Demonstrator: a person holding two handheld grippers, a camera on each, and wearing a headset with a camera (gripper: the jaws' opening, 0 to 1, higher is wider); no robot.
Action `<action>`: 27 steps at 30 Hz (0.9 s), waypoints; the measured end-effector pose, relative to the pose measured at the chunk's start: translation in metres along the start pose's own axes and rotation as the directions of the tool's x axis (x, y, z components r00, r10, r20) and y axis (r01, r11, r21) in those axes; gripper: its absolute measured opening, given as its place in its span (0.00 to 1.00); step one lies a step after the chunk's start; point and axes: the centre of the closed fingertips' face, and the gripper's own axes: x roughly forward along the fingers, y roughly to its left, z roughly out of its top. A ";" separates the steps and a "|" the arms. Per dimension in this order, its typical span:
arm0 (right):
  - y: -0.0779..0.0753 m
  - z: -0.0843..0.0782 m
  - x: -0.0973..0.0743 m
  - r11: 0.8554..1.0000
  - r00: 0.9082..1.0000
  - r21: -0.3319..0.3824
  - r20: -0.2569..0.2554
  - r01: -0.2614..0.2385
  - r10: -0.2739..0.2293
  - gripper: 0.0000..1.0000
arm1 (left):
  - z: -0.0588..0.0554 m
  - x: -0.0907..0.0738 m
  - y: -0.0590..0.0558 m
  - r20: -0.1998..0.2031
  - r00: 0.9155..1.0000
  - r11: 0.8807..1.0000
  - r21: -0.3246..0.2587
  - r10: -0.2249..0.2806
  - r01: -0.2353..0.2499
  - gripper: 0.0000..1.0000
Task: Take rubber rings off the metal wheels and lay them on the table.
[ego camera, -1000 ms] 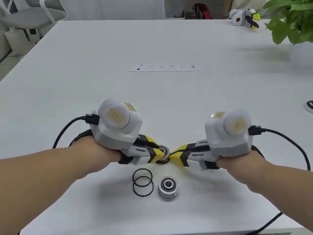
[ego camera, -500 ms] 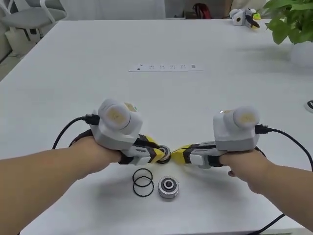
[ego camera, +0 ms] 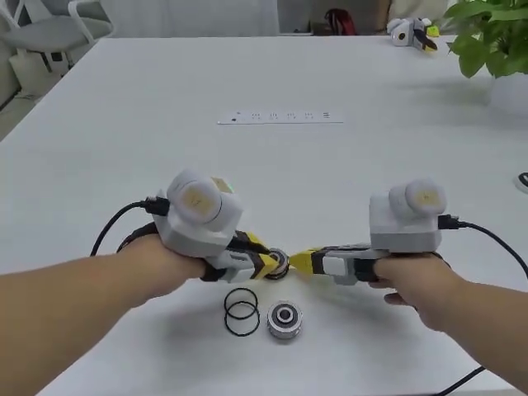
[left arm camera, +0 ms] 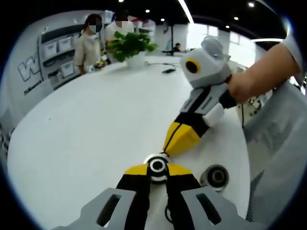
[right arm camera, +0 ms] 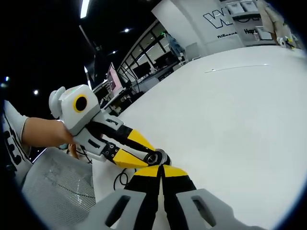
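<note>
Left gripper: clamped on the held wheel, just beyond and left of the loose wheel.
Rubber rings: two, overlapping, flat on the table, just left of the loose wheel.
Right gripper: jaws pressed together, tips at the held wheel, beyond and right of the loose wheel.

The left gripper and right gripper match: pale grey, rounded bodies, black jaws capped with yellow wedge-shaped tips, and a black cable running out of each body
</note>
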 end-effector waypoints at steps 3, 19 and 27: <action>-0.002 0.001 -0.001 1.000 1.000 0.021 0.005 -0.004 0.004 0.00 | 0.000 0.000 0.000 0.001 1.000 1.000 0.000 0.000 0.000 0.12; -0.001 0.005 0.002 0.998 1.000 0.060 0.016 -0.016 0.015 0.00 | 0.000 0.000 0.000 -0.005 1.000 1.000 0.002 0.005 -0.005 0.11; 0.001 0.006 0.003 0.998 1.000 0.056 0.016 -0.026 0.025 0.00 | 0.000 0.000 0.000 -0.012 1.000 1.000 0.009 0.007 -0.007 0.11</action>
